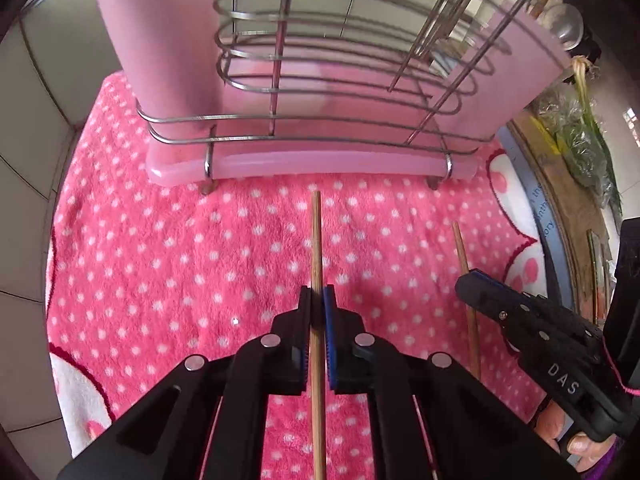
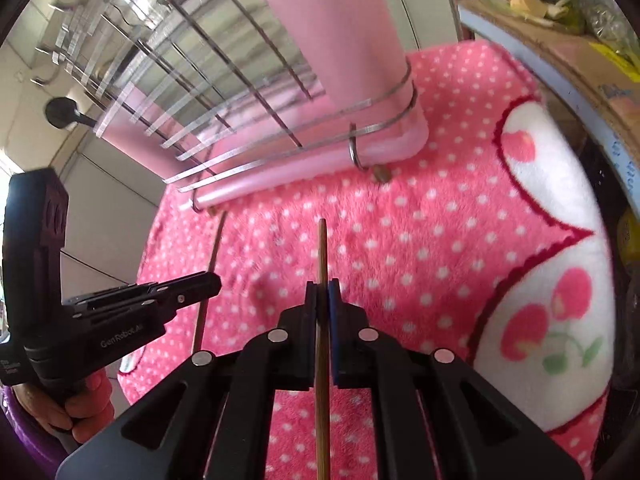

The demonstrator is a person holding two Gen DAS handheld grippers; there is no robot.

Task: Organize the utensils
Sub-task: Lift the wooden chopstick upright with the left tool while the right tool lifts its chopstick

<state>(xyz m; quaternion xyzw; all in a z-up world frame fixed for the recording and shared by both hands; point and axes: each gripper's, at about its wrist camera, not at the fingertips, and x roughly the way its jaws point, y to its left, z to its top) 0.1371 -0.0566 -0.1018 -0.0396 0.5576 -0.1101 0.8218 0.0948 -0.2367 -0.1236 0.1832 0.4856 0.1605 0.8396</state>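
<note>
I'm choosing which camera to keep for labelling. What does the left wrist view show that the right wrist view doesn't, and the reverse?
Only the left wrist view shows the clear round glass object behind the rack and the green leafy bundle at far right.

Only the right wrist view shows the black round-headed utensil beyond the rack and the white patch with pink cherries on the cloth.

Both show the wire-and-pink-plastic utensil rack, the pink polka-dot fleece cloth, and each gripper shut on a thin wooden chopstick: left gripper, right gripper.

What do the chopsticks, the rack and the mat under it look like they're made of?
Chopsticks: probably bamboo or wood, matte tan with faint grain. Rack: shiny metal wire, likely steel, on a glossy pink plastic tray. Mat: fluffy pink fleece with white dots.
</note>
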